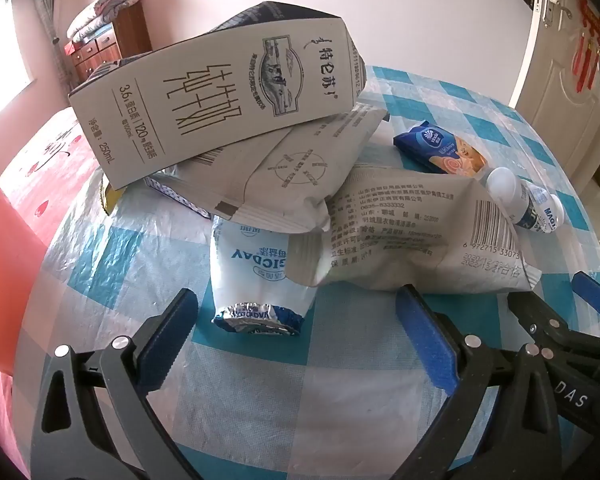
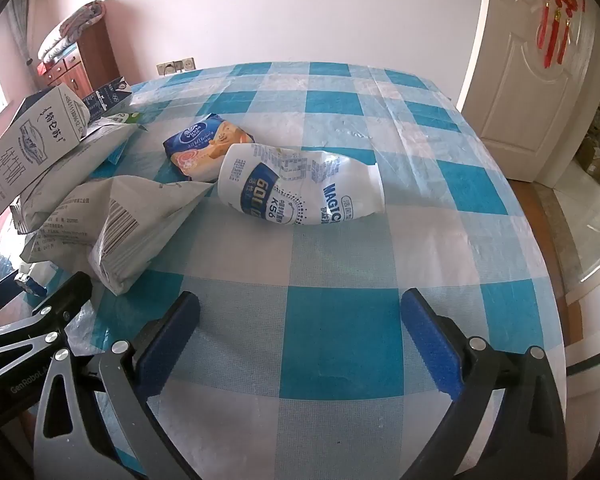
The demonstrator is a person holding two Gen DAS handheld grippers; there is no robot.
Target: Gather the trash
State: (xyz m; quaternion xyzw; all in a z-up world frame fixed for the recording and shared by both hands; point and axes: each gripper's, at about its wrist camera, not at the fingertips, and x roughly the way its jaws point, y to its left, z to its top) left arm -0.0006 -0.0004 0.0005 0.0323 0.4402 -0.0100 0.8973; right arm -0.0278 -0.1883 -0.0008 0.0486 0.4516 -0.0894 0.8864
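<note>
**Two empty grippers poised over a table of litter, nothing picked up yet**

Nearest the viewer, the left gripper hangs over a blue-and-white checked tablecloth, tilted steeply down, its blue-padded jaws spread wide with nothing between them. Just beyond its fingertips lies a crumpled white-and-blue yogurt pouch, foil end toward the gripper. The right gripper sits beside the left one, likewise tilted down, jaws wide apart and empty, with only bare cloth under it.

Past the pouch, a grey printed wrapper with a barcode overlaps the pouch's far end. A second grey wrapper lies partly on top of both, and a white milk carton rests tilted on that, crowning the pile. To the right, apart from the heap, a squashed white bottle with blue lettering lies on its side, touching a small blue tissue packet behind it. Farther back stand a wooden dresser and a white door. No bin or bag is visible.

This looks like the very start of collecting. A sensible next move is the left gripper easing forward and closing on the pouch's foil end, taking care not to drag the wrapper above it; the right could reach well forward for the bottle
</note>
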